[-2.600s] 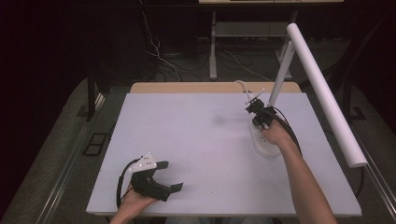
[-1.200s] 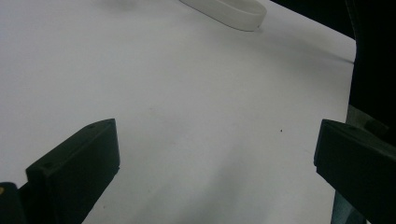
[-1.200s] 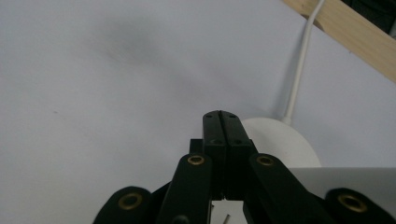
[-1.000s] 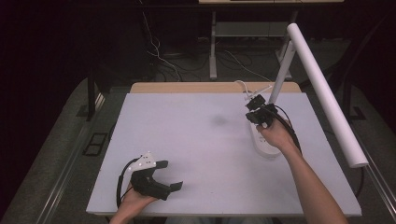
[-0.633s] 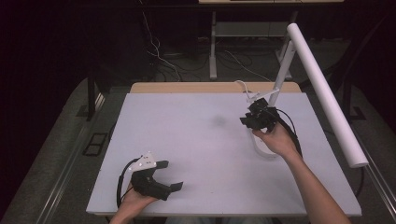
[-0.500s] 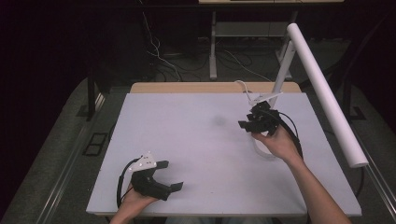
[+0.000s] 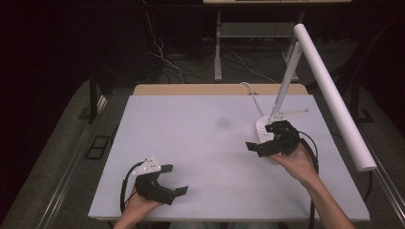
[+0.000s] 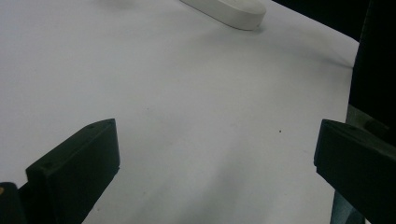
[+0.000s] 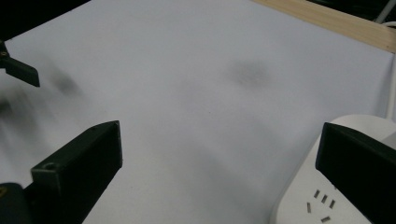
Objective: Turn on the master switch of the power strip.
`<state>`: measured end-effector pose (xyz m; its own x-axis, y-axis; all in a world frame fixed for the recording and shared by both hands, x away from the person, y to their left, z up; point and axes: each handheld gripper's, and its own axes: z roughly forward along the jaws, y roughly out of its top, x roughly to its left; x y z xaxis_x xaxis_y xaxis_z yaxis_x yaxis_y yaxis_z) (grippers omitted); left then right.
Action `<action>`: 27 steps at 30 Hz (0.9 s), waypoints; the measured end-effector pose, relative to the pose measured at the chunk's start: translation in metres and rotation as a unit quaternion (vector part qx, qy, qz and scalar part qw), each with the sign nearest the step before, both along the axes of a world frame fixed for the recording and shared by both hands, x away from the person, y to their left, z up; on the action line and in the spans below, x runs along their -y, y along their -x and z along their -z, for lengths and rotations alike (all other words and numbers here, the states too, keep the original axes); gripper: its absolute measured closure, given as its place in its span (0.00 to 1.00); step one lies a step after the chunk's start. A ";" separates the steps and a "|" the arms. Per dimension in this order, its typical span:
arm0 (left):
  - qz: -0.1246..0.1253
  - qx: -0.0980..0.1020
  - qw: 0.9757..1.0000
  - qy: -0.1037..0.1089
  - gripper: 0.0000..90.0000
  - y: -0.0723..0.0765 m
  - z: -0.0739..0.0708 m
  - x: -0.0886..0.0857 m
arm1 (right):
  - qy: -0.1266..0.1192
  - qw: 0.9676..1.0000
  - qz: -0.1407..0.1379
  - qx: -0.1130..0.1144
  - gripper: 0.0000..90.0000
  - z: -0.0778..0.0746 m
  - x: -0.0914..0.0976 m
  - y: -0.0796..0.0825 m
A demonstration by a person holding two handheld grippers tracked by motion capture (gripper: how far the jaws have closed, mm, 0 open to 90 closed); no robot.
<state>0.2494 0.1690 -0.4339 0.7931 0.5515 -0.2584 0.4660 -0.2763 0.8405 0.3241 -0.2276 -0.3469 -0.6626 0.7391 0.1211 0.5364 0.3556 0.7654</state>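
High view: bare table [image 7: 210,138] middle (both grippers near edges).

Light falls evenly on the white table top [image 7: 205,143], bright against a near-black room beyond. Ahead of the right gripper [image 9: 219,172] jaws a soft grey smudge [image 9: 250,73] marks the surface. Far left of those jaws the picture smears with motion blur. The near jaws look soft.

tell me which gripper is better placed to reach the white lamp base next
Right. The right gripper, jaws open, sits beside the white oval lamp base with socket holes. The left gripper rests at the near left of the white table, well away.
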 end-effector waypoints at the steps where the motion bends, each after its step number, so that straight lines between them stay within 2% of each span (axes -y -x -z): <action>1: 0.000 0.000 1.000 0.000 0.00 0.000 0.000 0.000 | -0.002 1.000 0.000 0.001 0.00 0.001 0.002 0.003; 5: 0.000 0.002 1.000 -0.003 0.00 0.000 0.000 0.000 | -0.010 1.000 0.003 0.002 0.00 0.007 0.009 0.013; 15: -0.003 -0.001 1.000 -0.001 0.00 0.000 0.000 0.001 | -0.033 0.999 0.012 -0.015 0.00 0.030 0.029 0.036; 23: -0.001 0.001 1.000 -0.003 0.00 -0.001 0.000 0.001 | -0.046 0.998 0.033 -0.012 0.00 0.054 0.043 0.056; 27: -0.001 0.000 1.000 -0.002 0.00 -0.001 0.000 0.001 | -0.044 0.998 0.040 -0.011 0.00 0.064 0.048 0.064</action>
